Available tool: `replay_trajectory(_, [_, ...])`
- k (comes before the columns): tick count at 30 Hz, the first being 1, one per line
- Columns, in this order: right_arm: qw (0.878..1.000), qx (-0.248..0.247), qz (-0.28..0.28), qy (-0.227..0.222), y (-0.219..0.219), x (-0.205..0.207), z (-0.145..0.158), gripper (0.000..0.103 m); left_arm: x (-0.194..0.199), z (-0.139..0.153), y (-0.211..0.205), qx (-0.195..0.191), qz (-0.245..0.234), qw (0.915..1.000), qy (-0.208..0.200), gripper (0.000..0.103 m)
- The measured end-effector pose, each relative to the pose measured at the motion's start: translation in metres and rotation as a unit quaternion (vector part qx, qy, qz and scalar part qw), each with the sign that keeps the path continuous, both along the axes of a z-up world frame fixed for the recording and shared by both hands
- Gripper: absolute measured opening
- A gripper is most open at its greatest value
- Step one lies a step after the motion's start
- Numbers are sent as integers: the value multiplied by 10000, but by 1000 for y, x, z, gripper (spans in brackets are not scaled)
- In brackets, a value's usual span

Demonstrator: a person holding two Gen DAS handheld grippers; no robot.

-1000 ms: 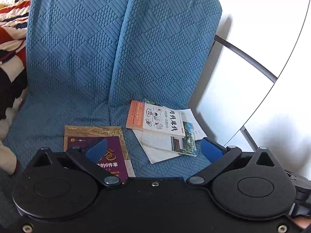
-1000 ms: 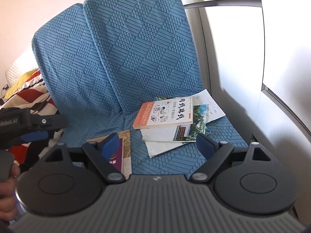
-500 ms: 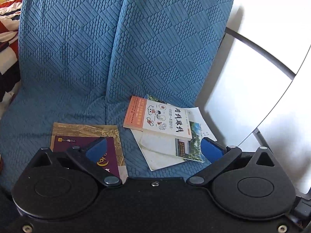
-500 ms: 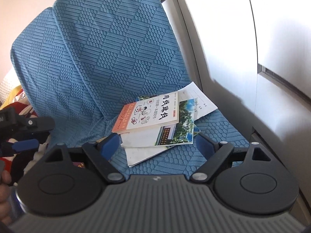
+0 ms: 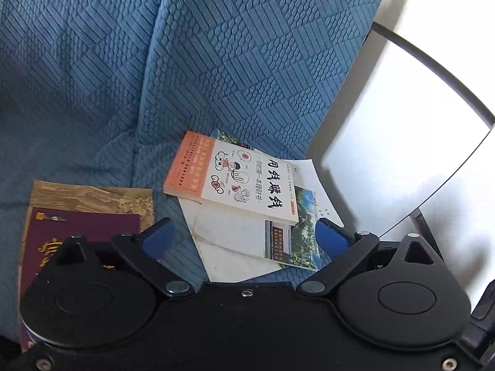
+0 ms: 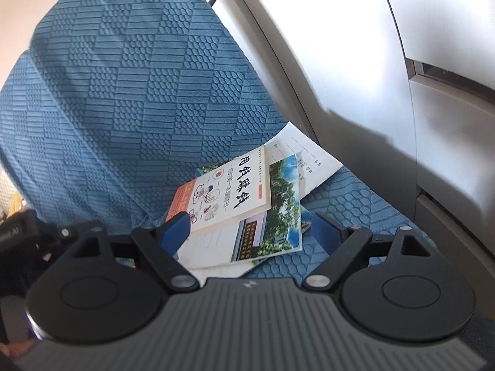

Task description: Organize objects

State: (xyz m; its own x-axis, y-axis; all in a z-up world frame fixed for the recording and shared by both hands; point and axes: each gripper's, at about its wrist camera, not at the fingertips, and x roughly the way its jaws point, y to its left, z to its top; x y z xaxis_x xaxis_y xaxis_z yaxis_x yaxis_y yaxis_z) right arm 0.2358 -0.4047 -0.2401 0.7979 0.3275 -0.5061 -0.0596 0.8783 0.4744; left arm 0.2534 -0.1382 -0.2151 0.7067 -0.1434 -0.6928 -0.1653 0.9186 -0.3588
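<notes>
The left gripper [image 5: 244, 236] and right gripper [image 6: 252, 227] hung with fingers spread, holding nothing, over a fanned pile on the blue seat [image 5: 117, 160]: white-and-orange book [image 5: 235, 182] atop a photo booklet [image 5: 290, 241] and loose sheet [image 6: 306, 154]. A maroon book [image 5: 83, 232] lay apart, leftward; beyond, the backrest [image 6: 139, 77] and white wall panel [image 6: 448, 123] hemmed it in

The maroon hardcover book with gold lettering [image 5: 83, 235] is largely hidden behind the black left gripper [image 5: 244, 238]; its title cannot be read. The white paper sheets [image 5: 229, 247] under the white-and-orange paperback [image 5: 238, 182] are partly covered by it and by the photo-cover booklet [image 5: 294, 235]. In the right wrist view, the right gripper [image 6: 250, 228] hides the paperback's lower corner. The blue quilted sofa cover [image 6: 130, 92] is cut off at the left edge. Small print on the sheets is illegible.
</notes>
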Motion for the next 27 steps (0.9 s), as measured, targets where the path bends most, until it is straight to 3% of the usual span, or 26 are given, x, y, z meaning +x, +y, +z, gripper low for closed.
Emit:
replay_trajectory(6, [9999, 135, 98, 39, 9, 40, -18, 74, 30, -28, -4, -223, 8, 9995, 211, 80])
replay_trajectory(8, [9997, 83, 180, 125, 14, 54, -25, 58, 40, -38, -2, -317, 41, 9991, 275, 74])
replay_trajectory(12, [9991, 43, 289, 296, 19, 83, -38, 40, 59, -57, 3, -599, 125, 9977, 308, 66])
replay_trajectory(16, [9978, 247, 355, 495, 16, 107, -50, 36, 79, -74, 6, -866, 118, 9954, 400, 50])
replay_trajectory(22, [9953, 453, 435, 739, 20, 120, -61, 36, 100, -101, 12, -1250, 116, 9903, 587, 35])
replay_trajectory(27, [9939, 626, 336, 846, 19, 126, -68, 27, 109, -117, 10, -1444, 61, 9868, 724, 32])
